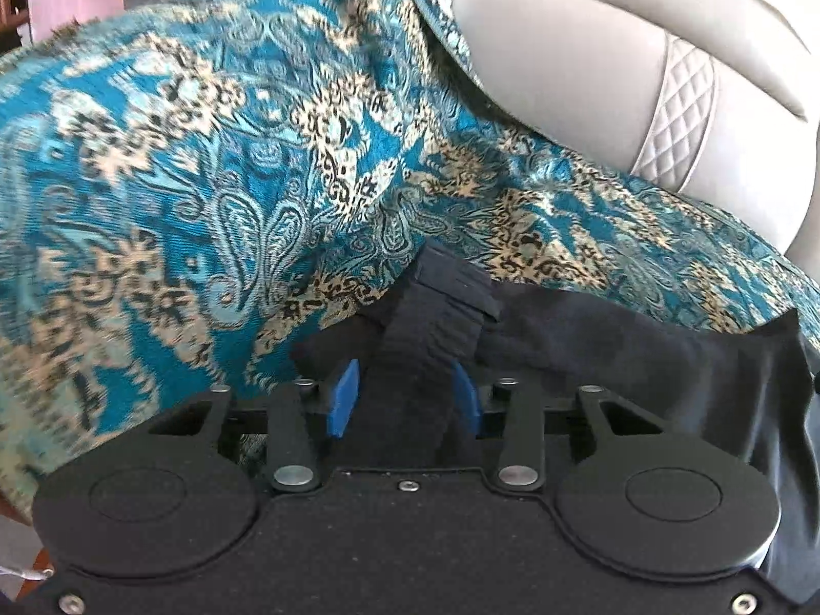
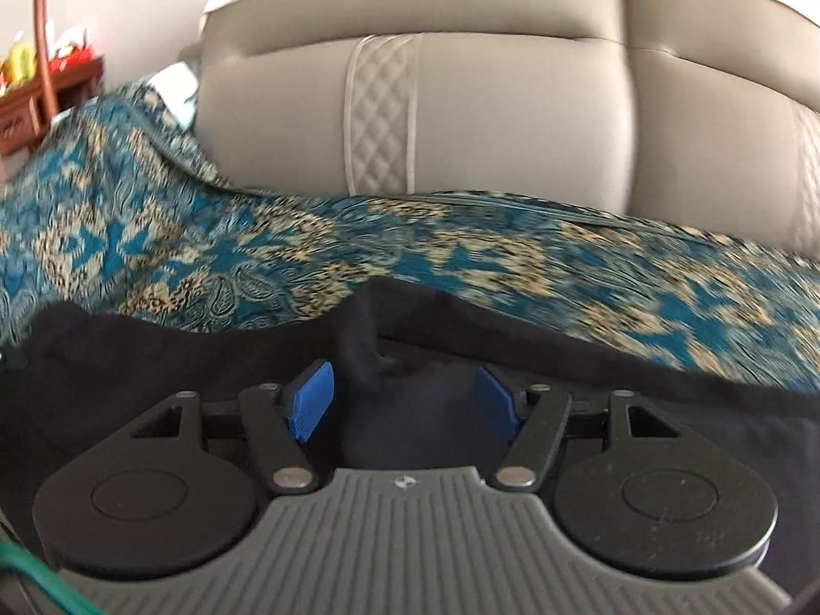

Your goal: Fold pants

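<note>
Both jaws pinch the black pants (image 1: 589,353): left gripper (image 1: 405,394) squeezes the gathered waistband, right gripper (image 2: 405,400) holds a bunched fold (pads wider apart), above the blue patterned blanket (image 1: 205,179).

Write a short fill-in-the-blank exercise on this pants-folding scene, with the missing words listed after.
1. The pants are ____ in colour.
2. The left gripper pinches the gathered ____ of the pants.
3. The pants lie on a patterned ____ and beige blanket.
4. Behind the blanket stands a beige sofa with a ____ strip.

Missing words: black; waistband; blue; quilted
</note>
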A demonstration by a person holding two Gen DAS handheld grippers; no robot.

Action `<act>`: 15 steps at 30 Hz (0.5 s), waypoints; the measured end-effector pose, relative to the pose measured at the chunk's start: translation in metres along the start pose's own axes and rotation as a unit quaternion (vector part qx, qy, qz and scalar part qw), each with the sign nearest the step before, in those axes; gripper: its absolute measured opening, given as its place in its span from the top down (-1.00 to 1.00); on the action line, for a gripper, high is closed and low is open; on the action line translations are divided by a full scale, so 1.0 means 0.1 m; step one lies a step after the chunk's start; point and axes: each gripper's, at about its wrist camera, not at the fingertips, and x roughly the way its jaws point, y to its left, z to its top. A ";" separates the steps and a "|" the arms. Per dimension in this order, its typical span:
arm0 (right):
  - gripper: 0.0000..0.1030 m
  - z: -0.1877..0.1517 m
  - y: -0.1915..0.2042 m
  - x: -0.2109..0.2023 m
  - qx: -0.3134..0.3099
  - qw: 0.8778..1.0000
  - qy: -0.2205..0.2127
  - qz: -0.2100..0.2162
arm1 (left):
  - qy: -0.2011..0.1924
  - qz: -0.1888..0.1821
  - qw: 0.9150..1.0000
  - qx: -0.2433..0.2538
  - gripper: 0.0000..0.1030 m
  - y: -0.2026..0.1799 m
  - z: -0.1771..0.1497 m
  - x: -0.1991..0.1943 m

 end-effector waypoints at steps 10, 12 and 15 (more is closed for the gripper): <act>-0.47 -0.05 0.06 0.37 -0.024 0.999 0.014 0.017 | 0.023 -0.021 0.999 0.025 0.17 0.04 0.11 0.26; -0.47 -0.05 0.06 0.39 -0.027 0.999 0.013 0.020 | 0.021 -0.020 0.999 0.032 0.16 0.06 0.10 0.22; -0.44 -0.04 0.06 0.44 -0.030 0.999 0.011 0.024 | 0.025 -0.020 0.998 0.062 0.13 0.03 0.07 0.22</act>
